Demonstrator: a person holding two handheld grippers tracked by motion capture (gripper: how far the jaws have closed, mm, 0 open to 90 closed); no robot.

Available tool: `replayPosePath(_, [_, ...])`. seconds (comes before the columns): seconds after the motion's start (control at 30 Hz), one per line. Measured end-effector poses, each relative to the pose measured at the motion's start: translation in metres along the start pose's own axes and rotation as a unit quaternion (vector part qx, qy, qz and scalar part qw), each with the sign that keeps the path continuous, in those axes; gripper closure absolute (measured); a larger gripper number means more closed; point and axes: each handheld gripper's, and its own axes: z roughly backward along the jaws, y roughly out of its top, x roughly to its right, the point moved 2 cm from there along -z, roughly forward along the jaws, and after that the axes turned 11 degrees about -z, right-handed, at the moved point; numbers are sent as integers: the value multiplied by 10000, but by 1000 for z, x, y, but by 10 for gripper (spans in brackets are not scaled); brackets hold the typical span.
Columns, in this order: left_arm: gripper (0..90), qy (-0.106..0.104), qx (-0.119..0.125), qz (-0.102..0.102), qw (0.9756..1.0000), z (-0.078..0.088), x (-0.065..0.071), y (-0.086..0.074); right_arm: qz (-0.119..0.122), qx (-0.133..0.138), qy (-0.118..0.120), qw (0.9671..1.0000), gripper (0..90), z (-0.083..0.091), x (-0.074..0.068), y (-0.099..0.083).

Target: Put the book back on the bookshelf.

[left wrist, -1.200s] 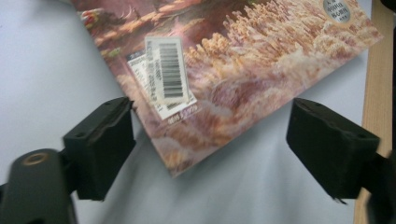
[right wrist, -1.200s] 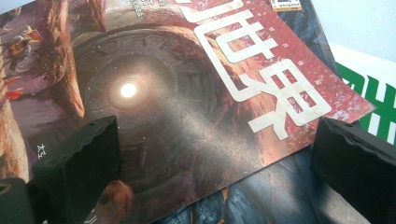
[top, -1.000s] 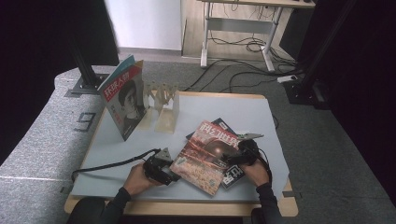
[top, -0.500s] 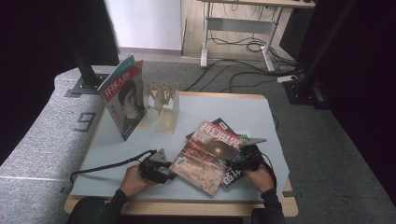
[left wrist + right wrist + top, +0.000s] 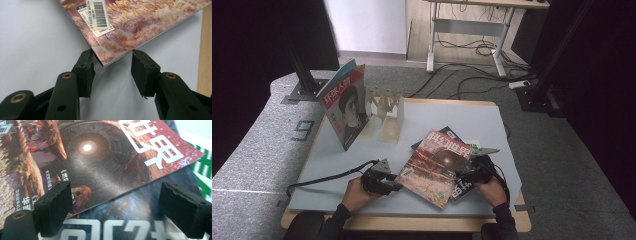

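A red-brown magazine [image 5: 434, 167] lies askew on top of a small pile at the table's near right. My left gripper [image 5: 398, 185] sits at its near-left corner. In the left gripper view that corner [image 5: 102, 63] lies between the jaws of my left gripper [image 5: 111, 57], which have just been closing; the left pad [image 5: 87, 65] touches the spine edge and the right pad stands just off the bottom edge. My right gripper [image 5: 459, 176] hovers open over the magazine's right edge [image 5: 95, 157], and its jaws [image 5: 115, 192] are spread wide with nothing gripped.
Under the top magazine lie a dark one [image 5: 140, 212] and a green-and-white one [image 5: 200, 170]. Another magazine [image 5: 344, 107] stands upright at the back left beside a wooden rack [image 5: 387, 112]. The table's wooden near edge [image 5: 206, 50] is close by.
My right hand has drifted slightly toward the near edge. The left hand has stayed at the magazine's corner. The magazine itself has not shifted.
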Motion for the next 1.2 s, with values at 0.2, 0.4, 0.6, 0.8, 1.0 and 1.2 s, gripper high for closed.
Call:
replayPosePath(0.2, [541, -40, 28, 41, 10000, -5, 2, 5, -122, 28, -6, 9999, 110, 2, 10, -1])
replayPosePath(0.4, [543, -124, 115, 132, 9998, -12, 2, 11, -200, 66, 1, 9998, 114, 2, 18, 1])
replayPosePath(0.6, [548, -224, 151, 173, 9995, -19, 1, 17, -335, 84, -191, 9992, 105, -2, 41, 13])
replayPosePath(0.8, [549, -227, 153, 163, 9995, -22, 0, 21, -430, 66, -319, 9985, 85, -7, 61, 25])
replayPosePath(1.0, [550, -219, 166, 146, 9995, -27, -3, 26, -583, 53, -333, 9977, 60, -14, 76, 34])
replayPosePath(1.2, [557, -200, 206, 217, 9993, -32, -6, 30, -607, 54, -363, 9975, 43, -17, 84, 39])
